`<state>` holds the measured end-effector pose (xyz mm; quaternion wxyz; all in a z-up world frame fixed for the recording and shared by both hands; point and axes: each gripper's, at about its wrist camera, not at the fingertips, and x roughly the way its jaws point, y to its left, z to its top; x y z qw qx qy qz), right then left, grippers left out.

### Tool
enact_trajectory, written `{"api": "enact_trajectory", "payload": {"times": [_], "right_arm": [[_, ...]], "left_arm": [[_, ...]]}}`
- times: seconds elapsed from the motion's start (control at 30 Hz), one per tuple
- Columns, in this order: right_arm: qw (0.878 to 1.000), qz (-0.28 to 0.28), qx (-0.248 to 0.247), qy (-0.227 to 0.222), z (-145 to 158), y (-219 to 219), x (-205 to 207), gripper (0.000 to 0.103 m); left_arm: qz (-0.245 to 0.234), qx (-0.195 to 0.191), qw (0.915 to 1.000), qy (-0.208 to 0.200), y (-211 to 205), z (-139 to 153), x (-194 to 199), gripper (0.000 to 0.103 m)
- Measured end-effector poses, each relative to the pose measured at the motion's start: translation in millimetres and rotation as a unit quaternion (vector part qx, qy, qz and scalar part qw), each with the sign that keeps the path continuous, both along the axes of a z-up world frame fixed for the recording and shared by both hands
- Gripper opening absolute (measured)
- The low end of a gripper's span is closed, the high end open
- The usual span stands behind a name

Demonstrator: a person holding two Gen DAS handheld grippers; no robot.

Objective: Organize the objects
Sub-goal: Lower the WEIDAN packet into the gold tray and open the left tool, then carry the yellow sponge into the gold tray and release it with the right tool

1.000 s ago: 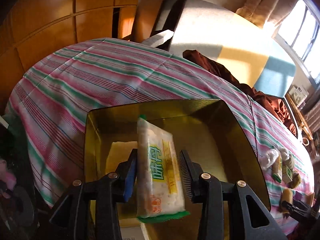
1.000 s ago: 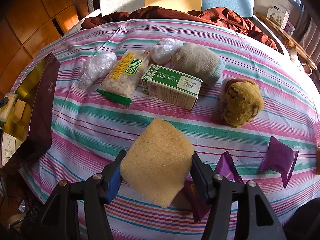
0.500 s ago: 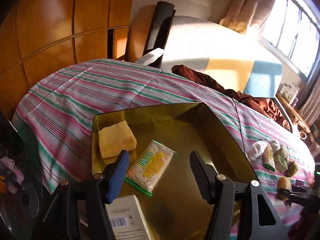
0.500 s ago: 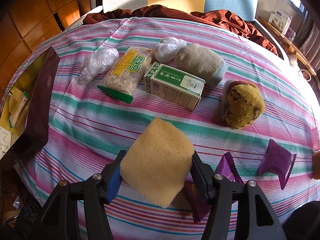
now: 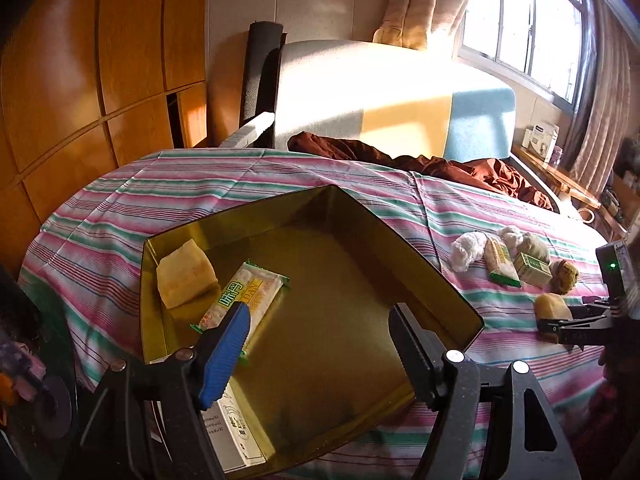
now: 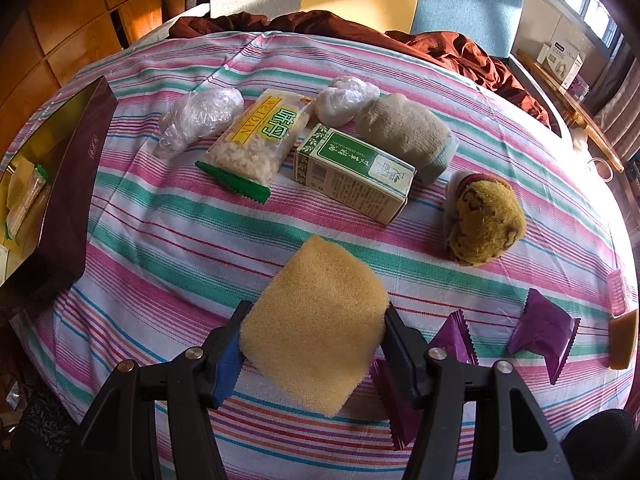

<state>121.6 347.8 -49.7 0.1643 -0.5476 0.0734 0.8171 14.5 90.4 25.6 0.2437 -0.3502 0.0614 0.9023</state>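
Left wrist view: the left gripper [image 5: 320, 334] hangs over a gold tin [image 5: 420, 266] at the centre of the frame, its jaws opening with nothing between them. Inside the tin, at centre left, a yellow sponge [image 5: 185, 274] lies just beside a snack pack [image 5: 248, 298] with a green edge. A white box [image 5: 236, 436] lies in the tin's lower left corner, partly behind the blue pad [image 5: 226, 350]. The tin sits on a striped cloth [image 5: 200, 176]. At the right edge, the right gripper [image 5: 560, 326] grips a tan block. A row of small items lies on the cloth at centre right.

Right wrist view: the right gripper [image 6: 312, 346] at bottom centre is clamped on a second sponge [image 6: 316, 328], held above the striped cloth [image 6: 180, 248]. Beyond it, at the centre, lie a green carton [image 6: 354, 174] and a second snack pack [image 6: 258, 140], nearly touching. Two clear bags [image 6: 200, 114], a grey sock roll [image 6: 404, 134] and a brown sock roll [image 6: 486, 220] lie around them. Purple packets [image 6: 544, 330] lie at lower right. The tin [image 6: 76, 184] is at the left edge.
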Motion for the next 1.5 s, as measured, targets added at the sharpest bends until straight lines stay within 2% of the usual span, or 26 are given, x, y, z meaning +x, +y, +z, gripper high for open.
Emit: {"api": "enact_trajectory", "payload": {"times": [0.23, 0.37, 0.5, 0.57, 0.63, 0.73, 0.93, 1.0, 1.07, 1.13, 1.3, 1.5], "right_arm": [[0.999, 0.011, -0.017, 0.034, 13, -15, -7, 0.062], [0.996, 0.035, -0.035, 0.077, 33, -41, -15, 0.062], [0.986, 0.081, -0.069, 0.128, 58, -79, -29, 0.062], [0.979, 0.114, -0.079, 0.147, 69, -105, -37, 0.062], [0.972, 0.148, -0.090, 0.159, 77, -133, -47, 0.062], [0.962, 0.201, -0.105, 0.153, 74, -175, -65, 0.063], [0.944, 0.279, -0.134, 0.115, 44, -244, -93, 0.068], [0.936, 0.301, -0.156, 0.098, 32, -260, -96, 0.071], [0.932, 0.313, -0.159, 0.086, 24, -271, -96, 0.081], [0.931, 0.317, -0.163, 0.082, 19, -273, -93, 0.086], [0.933, 0.306, -0.167, 0.090, 24, -261, -83, 0.087], [0.946, 0.267, -0.143, 0.114, 40, -232, -71, 0.087]], "left_arm": [[-0.007, -0.002, 1.0000, -0.002, -3, -6, 8, 0.073], [-0.004, 0.001, 1.0000, -0.007, -7, -8, 7, 0.073], [0.007, 0.014, 0.9999, -0.002, -18, -2, 2, 0.074], [0.020, 0.026, 0.9995, 0.000, -28, 3, -3, 0.083], [0.041, 0.038, 0.9984, 0.004, -43, 9, -10, 0.084], [0.076, 0.048, 0.9958, 0.015, -69, 18, -20, 0.084], [0.150, 0.062, 0.9867, 0.014, -120, 19, -38, 0.084], [0.166, 0.064, 0.9841, 0.010, -130, 16, -40, 0.085], [0.174, 0.064, 0.9827, 0.004, -136, 12, -43, 0.086], [0.176, 0.064, 0.9823, 0.000, -138, 8, -43, 0.086], [0.166, 0.063, 0.9841, -0.004, -130, 4, -43, 0.086], [0.139, 0.058, 0.9886, -0.008, -110, 5, -38, 0.086]]}}
